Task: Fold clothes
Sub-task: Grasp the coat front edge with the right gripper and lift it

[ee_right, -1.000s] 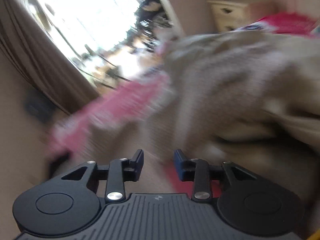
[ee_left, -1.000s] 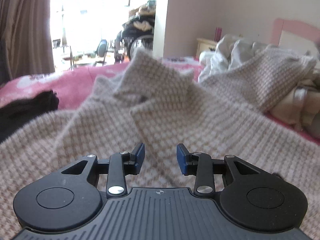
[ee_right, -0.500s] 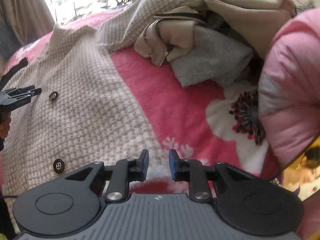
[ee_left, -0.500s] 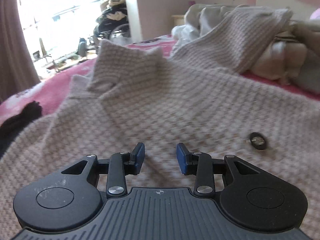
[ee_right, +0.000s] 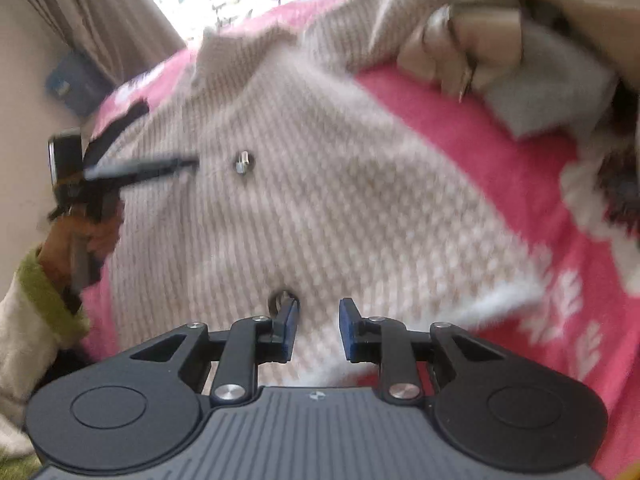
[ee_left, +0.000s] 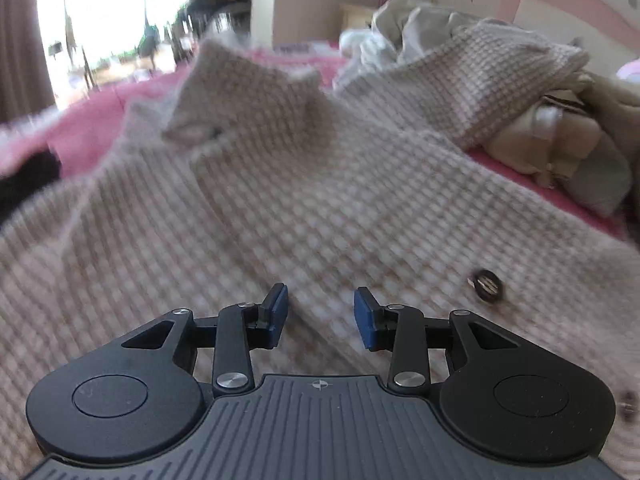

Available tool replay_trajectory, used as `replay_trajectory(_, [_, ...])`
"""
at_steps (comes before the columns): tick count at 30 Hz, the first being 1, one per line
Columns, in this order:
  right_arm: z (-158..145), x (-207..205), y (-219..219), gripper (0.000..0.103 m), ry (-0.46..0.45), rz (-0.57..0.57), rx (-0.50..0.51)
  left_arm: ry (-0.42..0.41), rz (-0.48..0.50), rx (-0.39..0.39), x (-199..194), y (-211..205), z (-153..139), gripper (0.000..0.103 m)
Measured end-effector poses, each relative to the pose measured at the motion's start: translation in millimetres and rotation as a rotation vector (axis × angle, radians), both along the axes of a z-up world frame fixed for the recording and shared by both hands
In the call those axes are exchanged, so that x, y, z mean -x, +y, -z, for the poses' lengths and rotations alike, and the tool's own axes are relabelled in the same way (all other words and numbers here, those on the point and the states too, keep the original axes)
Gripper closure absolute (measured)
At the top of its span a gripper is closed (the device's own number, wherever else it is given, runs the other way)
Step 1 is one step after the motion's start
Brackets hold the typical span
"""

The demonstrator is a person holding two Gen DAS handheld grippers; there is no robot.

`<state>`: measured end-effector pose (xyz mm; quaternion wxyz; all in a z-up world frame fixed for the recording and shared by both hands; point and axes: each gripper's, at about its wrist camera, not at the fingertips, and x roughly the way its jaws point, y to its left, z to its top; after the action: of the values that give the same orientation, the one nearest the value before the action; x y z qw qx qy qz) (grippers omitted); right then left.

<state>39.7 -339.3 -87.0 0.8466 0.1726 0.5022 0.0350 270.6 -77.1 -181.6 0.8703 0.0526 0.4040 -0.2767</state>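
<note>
Both grippers hang with jaws apart and nothing between them: your left gripper sits low over the middle of the checked beige jacket, your right gripper near its hem beside a dark button. The jacket lies spread on the pink bedspread, its far sleeve draped over the clothes pile at right, so free and flatten that sleeve before you fold. No readable writing shows.
</note>
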Motion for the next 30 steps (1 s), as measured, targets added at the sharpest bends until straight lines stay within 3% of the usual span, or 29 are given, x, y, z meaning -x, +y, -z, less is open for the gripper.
replay_trajectory(2, [5.3, -1.4, 0.8, 0.075, 0.029, 0.033, -0.158, 0.1, 0.003, 0.037, 4.1, 9.0, -3.8, 0.067])
replay_trajectory(5, [32.7, 6.2, 9.4, 0.074, 0.167, 0.123, -0.356, 0.232, -0.009, 0.077, 12.1, 20.9, -8.5, 0.067])
replay_trajectory(8, [61.1, 25.6, 22.1, 0.073, 0.281, 0.186, -0.447, 0.301, -0.023, 0.088, 27.5, 24.5, -9.6, 0.067])
replay_trajectory(11, [79.1, 46.4, 28.3, 0.072, 0.319, 0.248, -0.503, 0.35, -0.006, 0.102, 43.0, 20.1, -8.0, 0.067])
replay_trajectory(14, [90.3, 63.9, 21.6, 0.071, 0.307, 0.356, -0.561, 0.373, 0.019, 0.092, 57.4, 6.2, -3.8, 0.067])
replay_trajectory(18, [97.8, 86.0, 7.6, 0.069, 0.263, 0.478, -0.608, 0.335, 0.007, 0.031, 65.3, -7.3, -1.7, 0.067])
replay_trajectory(24, [103.1, 86.1, 5.8, 0.069, 0.166, 0.503, -0.712, 0.381, -0.032, 0.08, 61.5, 1.9, 2.4, 0.067])
replay_trajectory(30, [103.0, 80.0, 6.3, 0.098, 0.065, 0.5, -0.796, 0.46, -0.067, 0.155, 55.9, 10.8, 3.6, 0.067])
